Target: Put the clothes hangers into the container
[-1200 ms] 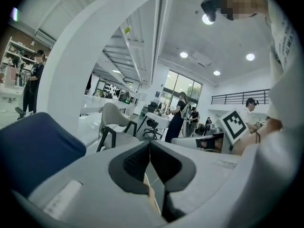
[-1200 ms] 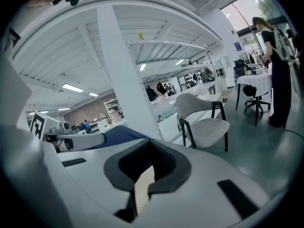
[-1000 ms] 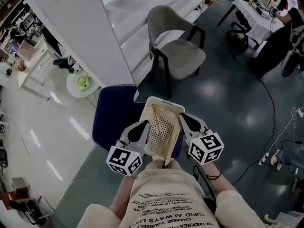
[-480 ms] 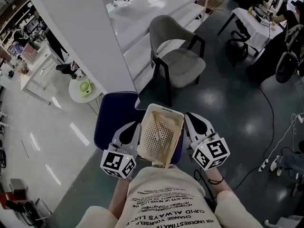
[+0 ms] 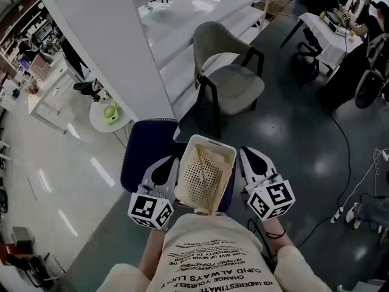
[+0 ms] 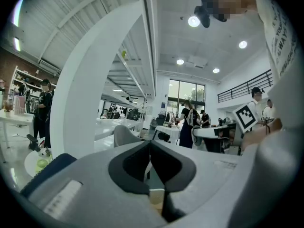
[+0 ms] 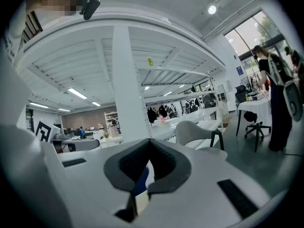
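- Container (image 5: 214, 141), a cream perforated basket, hangs in mid-air in front of the person's chest, carried between the two tools and resting on no surface
- Left claw (image 5: 165, 170) is pressed onto the basket's left rim; the left gripper view shows its jaws meeting at the tips with a cream strip nipped between them
- Right claw (image 5: 250, 163) pinches the opposite rim the same way, a cream edge showing low between its nearly closed jaws
- Inside the basket a pale thin rod (image 5: 203, 174) lies slanted along the mesh; it may be a clothes hanger, but I cannot tell, and no other hanger shows in any view
- Judged step: carrying the basket. To do it well, hold both grips equally firm and level, since a thin rim pinched from two sides could twist or slip if one side dips
- Setting it down on something flat before releasing either grip looks safest
- Directly below the basket is a navy seat (image 5: 138, 151), and beyond it a grey chair (image 5: 234, 81) beside white shelving (image 5: 182, 35)
- To the left stands a small round desk (image 5: 103, 121) with a green object (image 5: 108, 106) on it
- Floor (image 5: 292, 132) is dark, glossy and reflective, with a cable (image 5: 351, 140) trailing at the right; people stand at a white desk (image 5: 328, 26) far off
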Demonstrator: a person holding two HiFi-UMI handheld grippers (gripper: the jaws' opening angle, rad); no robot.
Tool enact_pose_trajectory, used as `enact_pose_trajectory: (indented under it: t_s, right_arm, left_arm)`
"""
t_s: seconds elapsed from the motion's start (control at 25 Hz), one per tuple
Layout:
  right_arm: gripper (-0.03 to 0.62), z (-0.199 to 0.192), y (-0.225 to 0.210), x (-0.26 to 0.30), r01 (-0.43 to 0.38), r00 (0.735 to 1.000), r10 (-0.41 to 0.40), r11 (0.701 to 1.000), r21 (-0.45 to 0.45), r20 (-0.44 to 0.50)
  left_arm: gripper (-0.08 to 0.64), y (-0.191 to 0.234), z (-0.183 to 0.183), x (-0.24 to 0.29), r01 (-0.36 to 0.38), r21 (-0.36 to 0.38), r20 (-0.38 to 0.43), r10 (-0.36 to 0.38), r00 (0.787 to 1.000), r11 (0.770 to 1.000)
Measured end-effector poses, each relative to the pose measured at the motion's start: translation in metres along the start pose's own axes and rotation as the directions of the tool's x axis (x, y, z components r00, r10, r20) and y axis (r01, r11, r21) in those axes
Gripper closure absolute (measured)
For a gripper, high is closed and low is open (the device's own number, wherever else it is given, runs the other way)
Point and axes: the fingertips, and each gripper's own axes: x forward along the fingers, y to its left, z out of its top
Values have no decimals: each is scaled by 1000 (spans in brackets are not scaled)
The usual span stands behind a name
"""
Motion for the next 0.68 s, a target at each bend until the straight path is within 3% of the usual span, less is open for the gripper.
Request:
enact_pose_trajectory:
  t_s: [0.68]
  right_arm:
    - [591, -8, -12, -3, 25, 999, -24, 1000, 11, -23]
  left_arm:
    - [537, 0, -7, 3, -20, -1, -27, 20, 999, 1000]
